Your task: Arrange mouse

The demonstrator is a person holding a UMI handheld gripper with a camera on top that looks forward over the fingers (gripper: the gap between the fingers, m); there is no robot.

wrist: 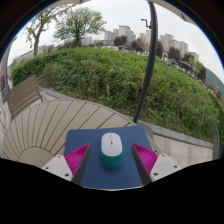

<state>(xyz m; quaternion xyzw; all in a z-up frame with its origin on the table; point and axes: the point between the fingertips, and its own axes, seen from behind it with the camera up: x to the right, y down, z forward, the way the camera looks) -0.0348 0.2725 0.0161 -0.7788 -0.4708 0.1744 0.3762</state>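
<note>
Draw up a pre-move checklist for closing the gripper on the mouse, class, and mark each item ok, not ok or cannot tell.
1. Mouse lies between the fingers: ok.
2. Gripper open, a gap at each side of the mouse: ok.
3. Mouse rests flat on the blue mat: ok.
4. Mouse roughly centred between the pink pads: ok.
5. Nothing else between the fingers: ok.
6. Cable on the mouse: cannot tell.
</note>
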